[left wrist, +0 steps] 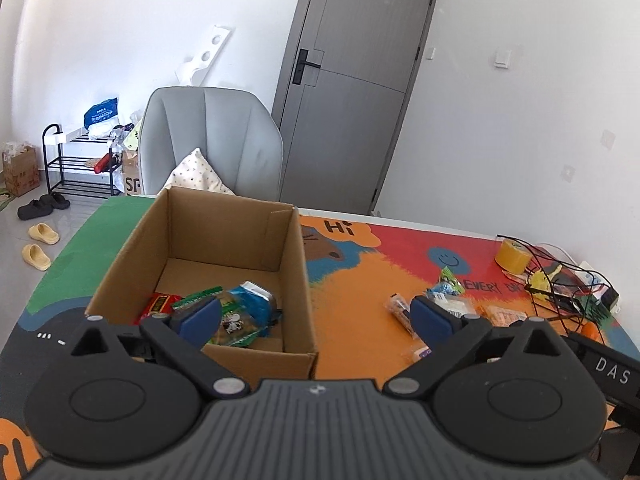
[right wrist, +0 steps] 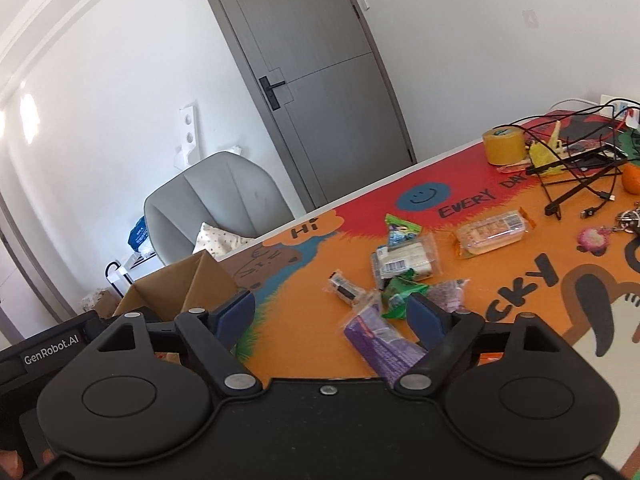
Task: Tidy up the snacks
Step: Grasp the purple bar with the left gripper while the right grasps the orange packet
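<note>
An open cardboard box (left wrist: 294, 264) stands on the colourful table mat and holds several snack packets, among them a blue one (left wrist: 256, 300) and a red one (left wrist: 158, 304). My left gripper (left wrist: 316, 320) is open over the box's near right corner, nothing between its fingers. In the right wrist view the box (right wrist: 176, 292) is at the left. Loose snacks lie on the mat: a purple packet (right wrist: 380, 344), a green packet (right wrist: 400, 292), a white bar (right wrist: 404, 264) and an orange-wrapped cracker pack (right wrist: 492, 232). My right gripper (right wrist: 332, 316) is open just above the purple packet, holding nothing.
A yellow tape roll (right wrist: 503, 145), tangled black cables (right wrist: 576, 168), an orange fruit (right wrist: 632, 178) and a pink keyring (right wrist: 594, 240) crowd the table's far right. A grey armchair (left wrist: 208, 140) with a pillow stands behind the table, before a grey door (left wrist: 352, 80).
</note>
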